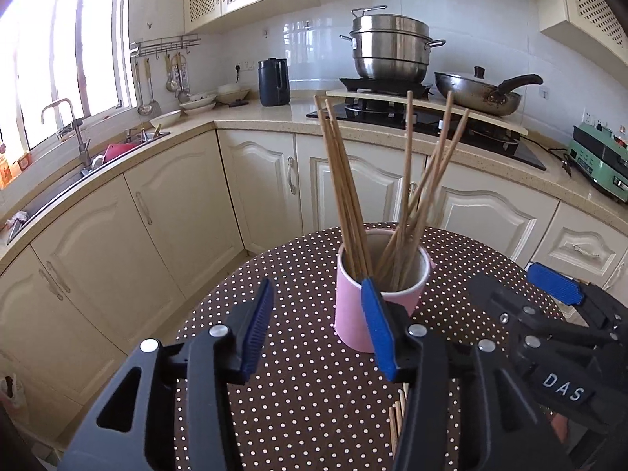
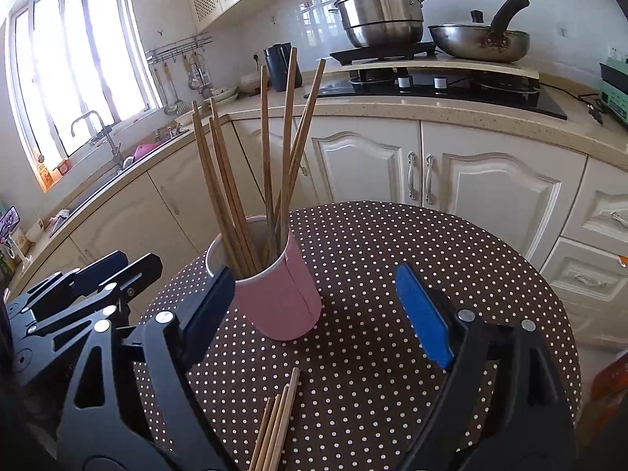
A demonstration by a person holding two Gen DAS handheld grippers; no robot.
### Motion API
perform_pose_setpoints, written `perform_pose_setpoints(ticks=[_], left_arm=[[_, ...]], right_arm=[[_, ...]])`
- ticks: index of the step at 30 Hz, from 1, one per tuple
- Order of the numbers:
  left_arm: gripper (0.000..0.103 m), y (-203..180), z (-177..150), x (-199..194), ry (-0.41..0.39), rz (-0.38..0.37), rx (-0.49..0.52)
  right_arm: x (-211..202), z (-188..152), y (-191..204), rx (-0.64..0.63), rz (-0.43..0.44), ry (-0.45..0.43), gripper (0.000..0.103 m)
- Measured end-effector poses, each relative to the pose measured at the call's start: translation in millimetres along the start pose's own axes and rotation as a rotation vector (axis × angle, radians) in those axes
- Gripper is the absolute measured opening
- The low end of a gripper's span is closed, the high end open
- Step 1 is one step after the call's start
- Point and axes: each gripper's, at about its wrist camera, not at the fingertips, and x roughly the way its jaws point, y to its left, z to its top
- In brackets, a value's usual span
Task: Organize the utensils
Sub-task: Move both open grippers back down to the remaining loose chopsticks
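between chopstick loads: both grippers empty

left gripper (image 1: 318, 329) and right gripper (image 2: 314, 314) gape wide, holding nothing, near the pink cup (image 2: 280, 302) of upright chopsticks (image 2: 271, 149); next, probably close on loose chopsticks (image 2: 276, 424) lying on the polka-dot table (image 2: 392, 243).

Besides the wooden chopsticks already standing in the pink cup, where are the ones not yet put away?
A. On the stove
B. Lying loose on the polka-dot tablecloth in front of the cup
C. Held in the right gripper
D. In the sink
B: a few loose wooden chopsticks lie flat on the brown polka-dot tablecloth, nearer the camera than the pink cylindrical cup; the right gripper is open and holds nothing.
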Motion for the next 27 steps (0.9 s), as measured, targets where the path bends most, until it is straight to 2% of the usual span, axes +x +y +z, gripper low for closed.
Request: perform_pose_setpoints(ticks=[6, 13, 17, 23, 27], left_arm=[[0.05, 0, -19, -29, -0.033, -0.056, -0.028], [0.051, 4, -45, -53, -0.052, -0.058, -0.059], [0.052, 7, -61, -58, -0.036, -0.05, -0.066], [0.053, 8, -81, -55, 0.0, -0.044, -0.058], [0.054, 11, -97, -45, 0.053, -0.059, -0.064]], right_arm=[[-34, -13, 4, -0.02, 0.007, -0.06, 0.086], [-62, -30, 13, -0.072, 0.017, -0.095, 0.091], [-66, -43, 13, -0.063, 0.039, -0.064, 0.092], [-62, -64, 18, -0.089, 0.022, -0.026, 0.093], [-52, -79, 14, -0.064, 0.021, 0.031, 0.093]])
